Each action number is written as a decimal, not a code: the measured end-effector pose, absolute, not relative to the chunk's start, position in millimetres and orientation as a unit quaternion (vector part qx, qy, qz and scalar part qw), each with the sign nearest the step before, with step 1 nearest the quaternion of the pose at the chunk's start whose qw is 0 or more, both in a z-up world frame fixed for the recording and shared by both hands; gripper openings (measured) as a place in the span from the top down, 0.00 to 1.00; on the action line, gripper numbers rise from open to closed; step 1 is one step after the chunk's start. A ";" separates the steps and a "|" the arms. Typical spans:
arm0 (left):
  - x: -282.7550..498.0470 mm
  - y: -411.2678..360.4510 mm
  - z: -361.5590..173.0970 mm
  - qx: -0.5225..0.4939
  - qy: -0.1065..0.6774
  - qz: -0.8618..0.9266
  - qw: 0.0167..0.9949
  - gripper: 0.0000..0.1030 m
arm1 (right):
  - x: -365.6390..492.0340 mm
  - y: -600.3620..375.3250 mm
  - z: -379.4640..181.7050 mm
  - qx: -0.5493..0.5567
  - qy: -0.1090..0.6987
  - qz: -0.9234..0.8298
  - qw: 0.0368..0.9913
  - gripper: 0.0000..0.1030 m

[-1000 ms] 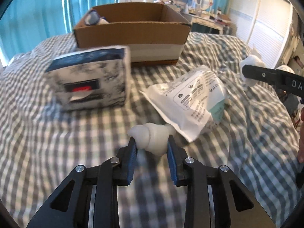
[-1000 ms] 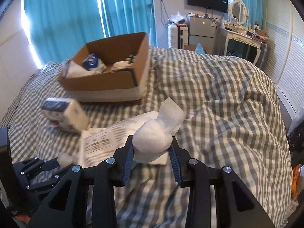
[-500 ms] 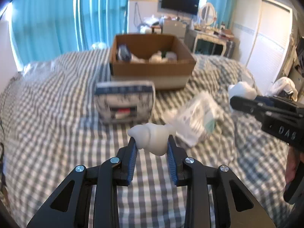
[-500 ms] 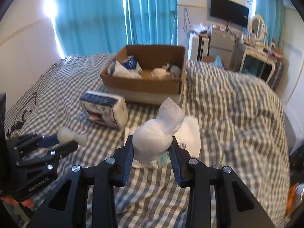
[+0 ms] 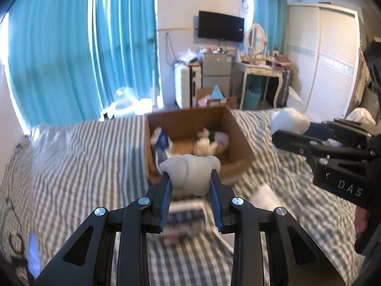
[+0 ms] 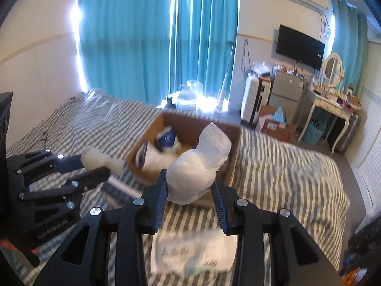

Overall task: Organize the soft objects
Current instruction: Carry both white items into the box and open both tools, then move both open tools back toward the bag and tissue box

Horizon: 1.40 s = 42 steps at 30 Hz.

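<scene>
My left gripper (image 5: 190,178) is shut on a pale grey squishy toy (image 5: 190,172), held in the air before the open cardboard box (image 5: 235,140) on the bed. My right gripper (image 6: 190,181) is shut on a white foam wad (image 6: 200,166), also raised in front of the box (image 6: 234,159). The box holds several soft items, among them a blue-and-white pack (image 6: 166,139). Each gripper shows in the other's view: the right one (image 5: 293,128) at the right, the left one (image 6: 95,164) at the left.
A tissue pack (image 5: 185,217) lies on the checked bedcover (image 5: 83,166) below my left gripper. A white plastic pouch (image 6: 193,252) lies below my right gripper. Blue curtains, a suitcase, a dressing table and a TV stand behind the bed.
Both grippers have risen and tilted up with their objects still held. The box now sits lower and nearer the middle of both views, and the tissue pack and pouch have dropped beneath the fingers.
</scene>
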<state>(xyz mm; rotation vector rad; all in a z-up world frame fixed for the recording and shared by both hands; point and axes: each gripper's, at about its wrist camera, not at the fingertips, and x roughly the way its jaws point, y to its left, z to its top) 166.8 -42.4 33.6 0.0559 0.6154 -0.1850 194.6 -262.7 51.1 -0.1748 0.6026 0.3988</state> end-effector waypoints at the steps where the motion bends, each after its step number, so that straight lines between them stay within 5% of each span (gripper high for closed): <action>1: 176.0 -43.4 37.1 0.031 0.298 -0.089 0.950 0.72 | 203.3 -261.2 55.2 -0.084 0.293 0.197 0.932 0.66; 10: 277.3 -52.7 49.1 0.022 0.292 -0.080 0.953 0.71 | 306.1 -242.8 66.4 -0.082 0.302 0.195 0.930 0.66; 19: 339.6 -62.6 -7.7 0.038 0.333 -0.074 0.939 0.70 | 368.1 -244.2 2.5 -0.087 0.346 0.189 0.915 0.66; 25: 352.6 -65.7 -25.0 0.041 0.341 -0.082 0.935 0.62 | 382.4 -250.4 -31.8 -0.074 0.362 0.192 0.909 0.66; 28: 354.6 -64.4 -26.7 0.044 0.342 -0.079 0.935 0.41 | 383.6 -252.0 -34.3 -0.072 0.359 0.194 0.910 0.65; 33: 346.7 -58.7 -21.6 0.060 0.326 -0.051 0.942 0.35 | 373.6 -259.4 -17.6 -0.070 0.352 0.168 0.918 0.37; 35: 337.6 -54.4 -13.8 0.051 0.326 -0.055 0.942 0.26 | 361.1 -266.2 -4.1 -0.059 0.345 0.162 0.923 0.34; 42: 273.6 -43.0 42.9 0.055 0.286 -0.048 0.955 0.21 | 294.1 -282.7 67.2 -0.066 0.300 0.140 0.941 0.09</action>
